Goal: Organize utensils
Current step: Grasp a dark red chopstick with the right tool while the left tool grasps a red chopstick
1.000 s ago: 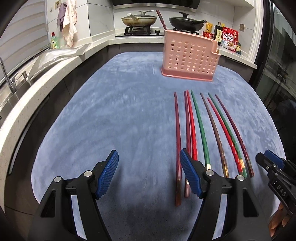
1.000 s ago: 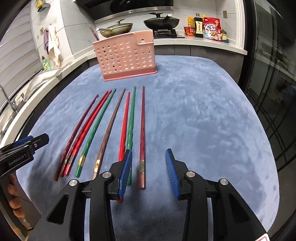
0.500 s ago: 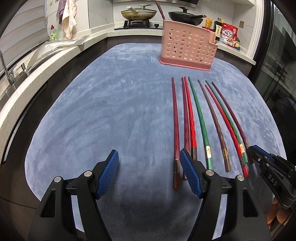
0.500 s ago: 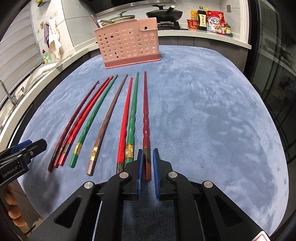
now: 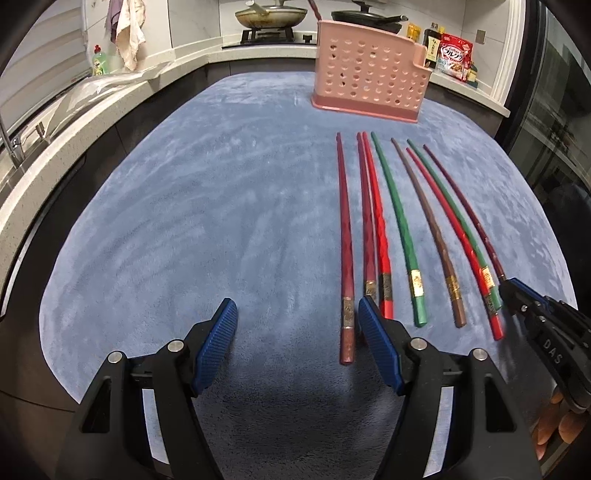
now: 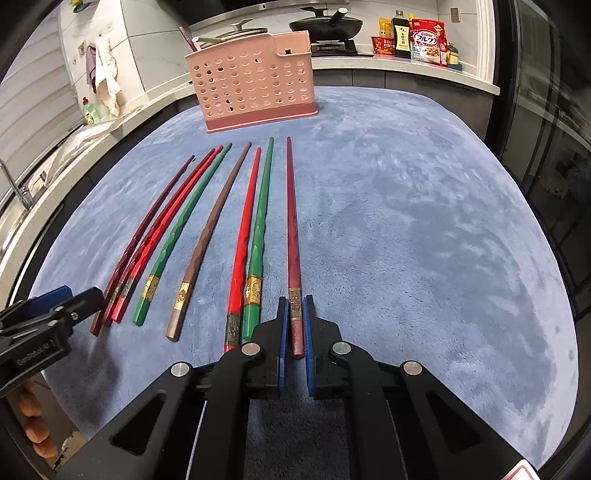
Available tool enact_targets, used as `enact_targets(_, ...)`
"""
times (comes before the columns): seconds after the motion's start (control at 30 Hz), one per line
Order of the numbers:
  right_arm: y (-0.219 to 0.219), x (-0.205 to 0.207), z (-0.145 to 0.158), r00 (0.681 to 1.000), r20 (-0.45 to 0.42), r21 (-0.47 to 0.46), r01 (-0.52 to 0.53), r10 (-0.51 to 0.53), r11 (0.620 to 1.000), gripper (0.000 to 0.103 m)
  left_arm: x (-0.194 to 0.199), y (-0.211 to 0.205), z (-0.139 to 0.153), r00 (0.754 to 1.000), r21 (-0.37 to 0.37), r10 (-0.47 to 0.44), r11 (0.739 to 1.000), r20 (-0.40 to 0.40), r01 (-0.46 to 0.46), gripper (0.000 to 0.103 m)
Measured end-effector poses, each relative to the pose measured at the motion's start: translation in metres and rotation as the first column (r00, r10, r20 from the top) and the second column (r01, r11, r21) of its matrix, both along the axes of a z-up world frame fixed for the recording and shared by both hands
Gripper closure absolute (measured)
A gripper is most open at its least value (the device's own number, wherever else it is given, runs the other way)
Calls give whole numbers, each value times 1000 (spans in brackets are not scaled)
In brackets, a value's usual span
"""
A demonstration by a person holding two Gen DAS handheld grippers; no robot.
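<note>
Several chopsticks in red, green, brown and dark red lie side by side on a blue mat (image 5: 184, 221). My right gripper (image 6: 295, 306) is shut on the thick end of the rightmost dark red chopstick (image 6: 293, 221), which still lies on the mat. My left gripper (image 5: 295, 306) is open just above the mat with nothing between its pads. Its right pad is beside the leftmost dark red chopstick (image 5: 345, 240). The pink perforated holder (image 6: 255, 85) stands upright beyond the chopstick tips, with one dark chopstick (image 6: 188, 37) in it. Each gripper shows at the edge of the other's view.
Grey counters wrap the mat at left and back. A stove with two pans (image 5: 273, 14), sauce bottles and a cereal bag (image 6: 428, 40) sit behind the holder. A green soap bottle (image 5: 99, 61), a hanging towel and a sink tap are at left. Dark glass is on the right.
My right gripper's jaws have closed from apart onto the end of the rightmost dark red chopstick. My left gripper has sunk slightly toward the mat and stays open.
</note>
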State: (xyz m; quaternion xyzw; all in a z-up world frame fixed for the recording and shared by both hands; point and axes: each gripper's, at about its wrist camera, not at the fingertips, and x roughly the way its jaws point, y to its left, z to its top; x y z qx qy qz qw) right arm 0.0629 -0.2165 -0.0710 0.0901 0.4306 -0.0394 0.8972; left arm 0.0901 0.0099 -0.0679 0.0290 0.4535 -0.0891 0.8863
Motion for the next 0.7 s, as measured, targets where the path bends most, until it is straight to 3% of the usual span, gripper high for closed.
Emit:
enact_targets(0.3, 0, -1, -1, 1000, 0, 0, -1, 1, 1000, 96, 1, 2, -4, 1000, -8, 13, 1000, -10, -13, 43)
enact_targets(0.4, 0, -1, -1, 1000, 1, 0, -1, 1, 1000, 96, 1, 1, -4, 1000, -17, 3, 1000, -14, -3, 53)
enact_targets(0.47, 0, -1, -1, 1000, 1, 1, -1, 1, 1000, 96, 1, -1, -5, 1000, -5, 0, 1000, -21, 0, 69)
enact_targets(0.7, -3, -6, 1, 1000, 2, 13, 3, -3, 1000, 96, 3, 7, -3, 999, -34, 4, 999, -39, -5, 89)
